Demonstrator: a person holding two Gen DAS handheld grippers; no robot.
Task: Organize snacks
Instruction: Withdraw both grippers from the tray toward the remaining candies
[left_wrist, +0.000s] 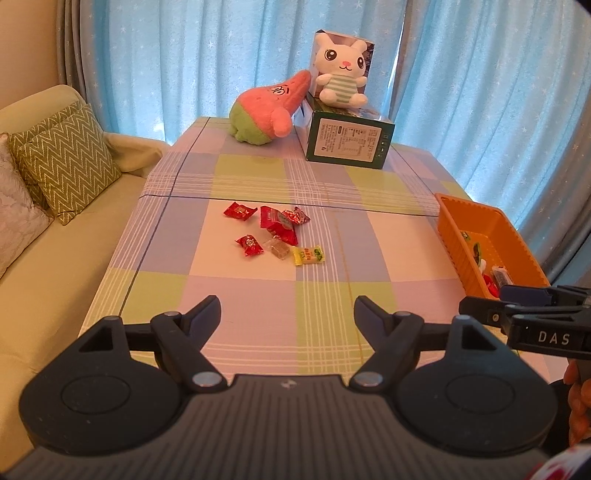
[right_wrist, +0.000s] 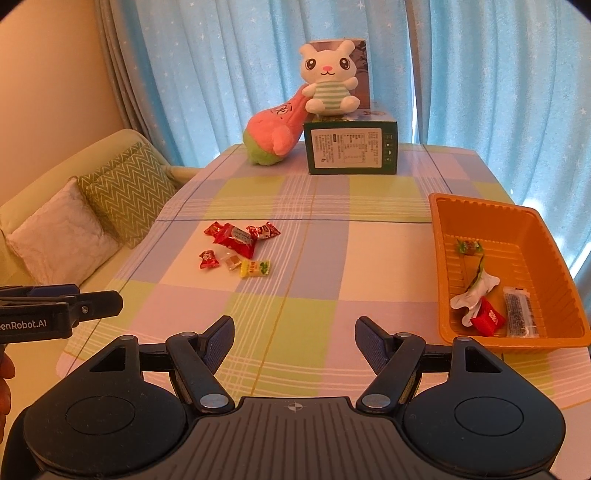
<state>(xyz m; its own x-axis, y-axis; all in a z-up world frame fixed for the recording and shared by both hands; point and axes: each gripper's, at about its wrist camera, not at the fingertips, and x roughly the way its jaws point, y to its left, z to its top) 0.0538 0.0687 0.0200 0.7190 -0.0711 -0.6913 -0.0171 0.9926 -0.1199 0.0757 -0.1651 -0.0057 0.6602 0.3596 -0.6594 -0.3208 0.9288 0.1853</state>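
Left tool (left_wrist: 287, 314) and right tool (right_wrist: 294, 334) agape, empty, angled downward

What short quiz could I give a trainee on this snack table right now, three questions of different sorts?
1. True or false: the orange tray already holds some snacks.
2. Multiple choice: the white bunny plush sits (A) on the green box, (B) in the tray, (C) on the sofa.
3. Fill in: the loose candies lie on the checked ____, ahead of the left hand-held gripper.

Key:
1. True; several wrapped pieces lie in it.
2. A.
3. Tablecloth. Both the left and the right hand-held gripper are open and hold nothing.
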